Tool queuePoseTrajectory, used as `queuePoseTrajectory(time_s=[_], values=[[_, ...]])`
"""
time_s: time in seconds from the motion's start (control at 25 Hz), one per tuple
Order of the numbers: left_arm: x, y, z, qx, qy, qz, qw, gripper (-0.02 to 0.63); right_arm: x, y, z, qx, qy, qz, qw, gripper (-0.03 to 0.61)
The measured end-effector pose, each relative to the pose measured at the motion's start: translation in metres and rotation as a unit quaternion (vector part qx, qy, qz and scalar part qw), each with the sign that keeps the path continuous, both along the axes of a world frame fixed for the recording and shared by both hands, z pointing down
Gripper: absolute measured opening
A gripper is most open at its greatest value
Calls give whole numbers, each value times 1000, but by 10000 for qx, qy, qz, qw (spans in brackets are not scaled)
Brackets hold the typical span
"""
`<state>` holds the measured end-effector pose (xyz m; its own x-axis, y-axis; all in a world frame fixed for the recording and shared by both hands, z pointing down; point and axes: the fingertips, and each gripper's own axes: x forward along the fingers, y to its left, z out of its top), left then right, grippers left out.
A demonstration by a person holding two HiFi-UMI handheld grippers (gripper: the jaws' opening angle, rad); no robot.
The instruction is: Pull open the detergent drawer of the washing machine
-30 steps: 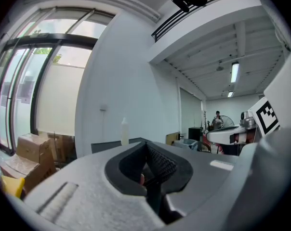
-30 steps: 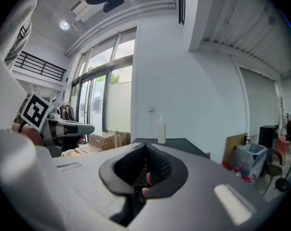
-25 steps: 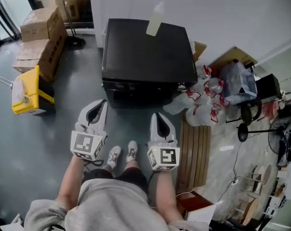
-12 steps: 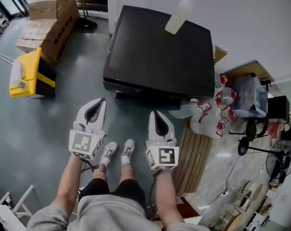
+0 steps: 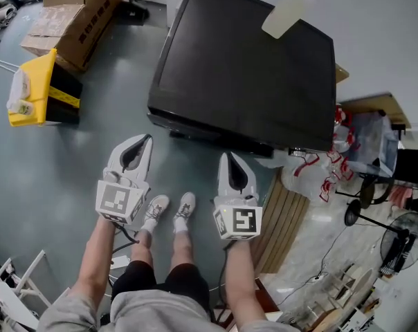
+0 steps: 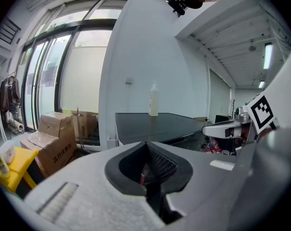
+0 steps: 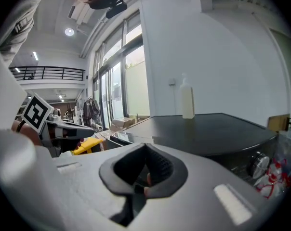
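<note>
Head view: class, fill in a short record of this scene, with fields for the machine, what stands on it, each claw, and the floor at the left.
Machine: washing machine, black top, against a white wall
On top: pale bottle, upright, near the back edge
Left claw: shut, empty, short of the machine's front
Right claw: shut, empty, short of the machine's front
Floor, left: yellow bin; cardboard boxes

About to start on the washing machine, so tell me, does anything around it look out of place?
Only the clutter: crumpled plastic bags are heaped on the floor by the washing machine's right front corner. The bottle on top stands upright; no spill shows.
</note>
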<state>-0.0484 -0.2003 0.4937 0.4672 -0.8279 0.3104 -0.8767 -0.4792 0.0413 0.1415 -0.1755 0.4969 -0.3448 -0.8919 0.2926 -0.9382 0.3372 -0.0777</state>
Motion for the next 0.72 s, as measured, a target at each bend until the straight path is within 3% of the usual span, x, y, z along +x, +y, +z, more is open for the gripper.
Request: queuePoseTrajectory(time_s=[0.16, 0.2, 0.32, 0.44, 0.56, 0.72], values=[[0, -10, 18, -98, 128, 103, 9998, 26, -3, -6, 19, -88, -120, -157, 9998, 10], [2, -11, 22, -177, 158, 238, 9994, 77, -4, -7, 24, -117, -177, -214, 9995, 56], [6, -15, 35, -396, 252, 612, 9970, 228, -6, -11, 36, -182, -262, -353, 9989, 111], [7, -20, 46, -455, 241, 801, 9955, 306, -9, -15, 48, -237, -344, -537, 9977, 182], [5, -22, 53, -456, 261, 955, 9940, 314, -15, -18, 56, -251, -376, -697, 9965, 231], [6, -25, 61, -459, 213, 1032, 9934, 314, -23, -23, 61, -265, -293, -871, 9954, 242]])
